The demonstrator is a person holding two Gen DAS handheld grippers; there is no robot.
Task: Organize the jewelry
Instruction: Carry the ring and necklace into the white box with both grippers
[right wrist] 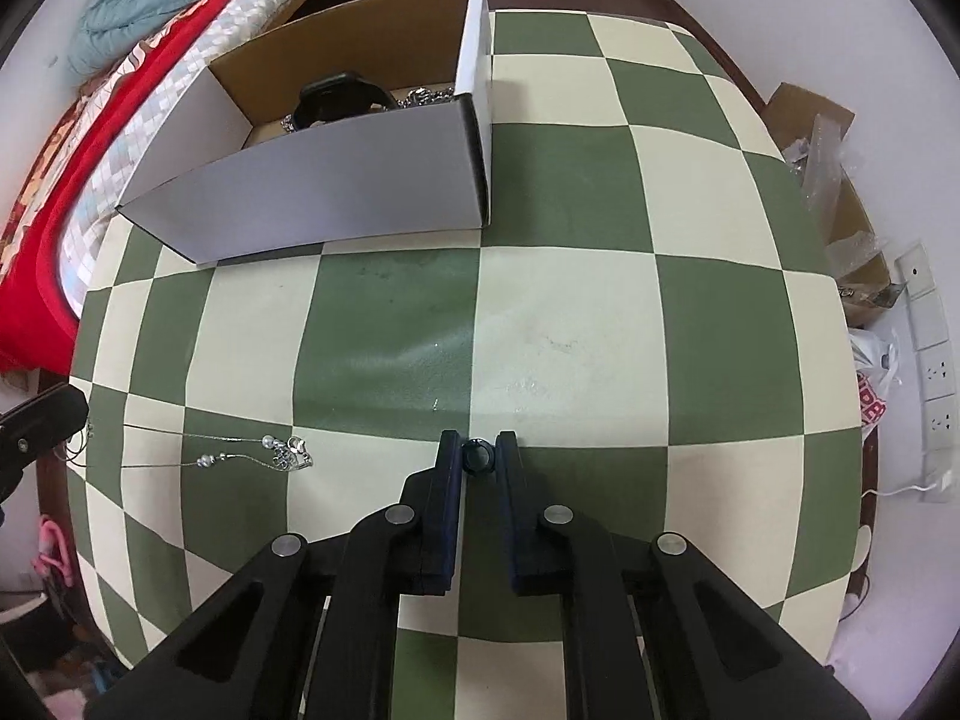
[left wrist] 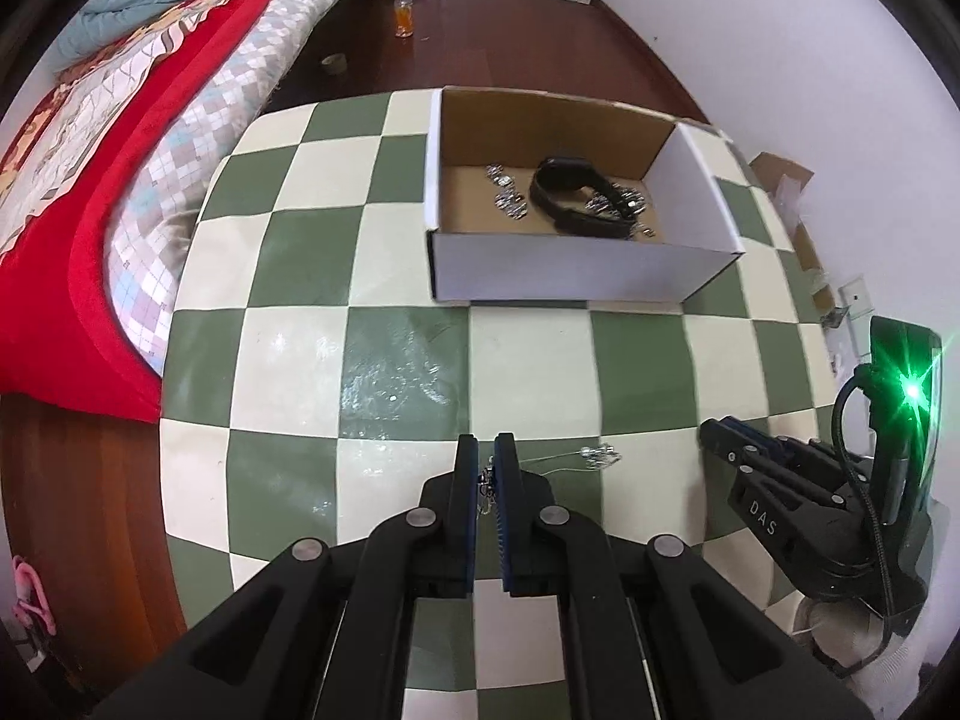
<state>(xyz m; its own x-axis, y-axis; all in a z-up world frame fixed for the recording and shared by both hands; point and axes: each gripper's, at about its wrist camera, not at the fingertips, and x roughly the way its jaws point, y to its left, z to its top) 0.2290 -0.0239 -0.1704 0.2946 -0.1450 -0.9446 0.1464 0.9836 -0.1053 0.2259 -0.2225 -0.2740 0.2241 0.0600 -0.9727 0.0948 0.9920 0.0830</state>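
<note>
A white cardboard box (left wrist: 576, 270) stands on the green-and-cream checked table (left wrist: 408, 360). In it lie a black watch (left wrist: 579, 195) and several silver pieces (left wrist: 507, 201). My left gripper (left wrist: 487, 465) is shut on the thin chain of a silver necklace, whose pendant (left wrist: 597, 455) trails to the right on the table. In the right wrist view the necklace pendant (right wrist: 288, 455) lies at the left, and the box (right wrist: 336, 180) is at the far left. My right gripper (right wrist: 478, 457) is shut on a small dark ring (right wrist: 478, 458) just above the table.
A bed with a red blanket (left wrist: 72, 240) runs along the table's left side. A bottle (left wrist: 404, 13) stands on the wooden floor beyond. An open carton with plastic wrap (right wrist: 840, 192) and wall sockets (right wrist: 933, 354) are to the right of the table.
</note>
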